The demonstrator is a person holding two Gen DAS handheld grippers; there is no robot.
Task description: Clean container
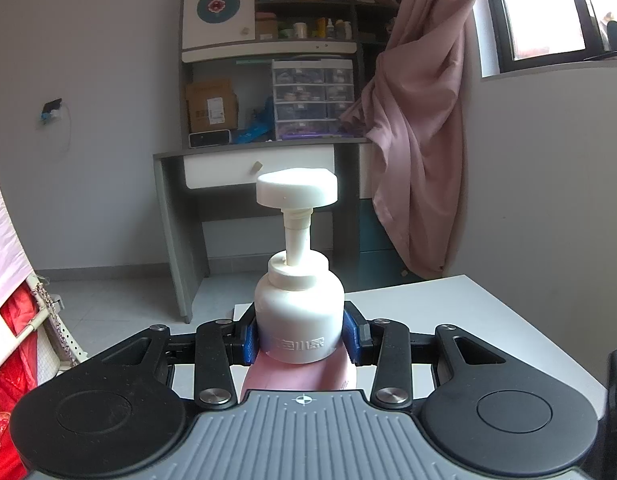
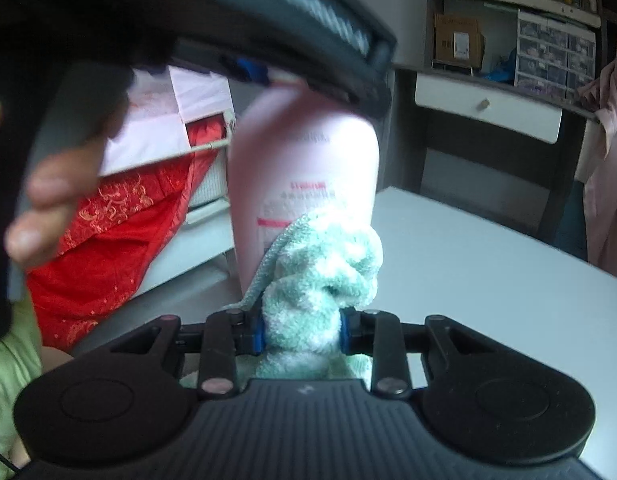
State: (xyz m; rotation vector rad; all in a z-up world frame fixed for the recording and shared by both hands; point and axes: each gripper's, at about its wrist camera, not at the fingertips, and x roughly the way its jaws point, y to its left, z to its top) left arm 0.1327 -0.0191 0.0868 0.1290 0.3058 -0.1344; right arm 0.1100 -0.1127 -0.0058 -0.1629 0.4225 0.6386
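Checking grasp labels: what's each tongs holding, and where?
Left tongs: pump bottle, clamped at its white upper body, below the collar. Right tongs: bunched green-white towel, pinched mid-bundle.

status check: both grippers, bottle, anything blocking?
Left gripper shut on pump bottle, held upright. Right gripper shut on green cloth, cloth against the bottle's lower front. Nothing in the way.
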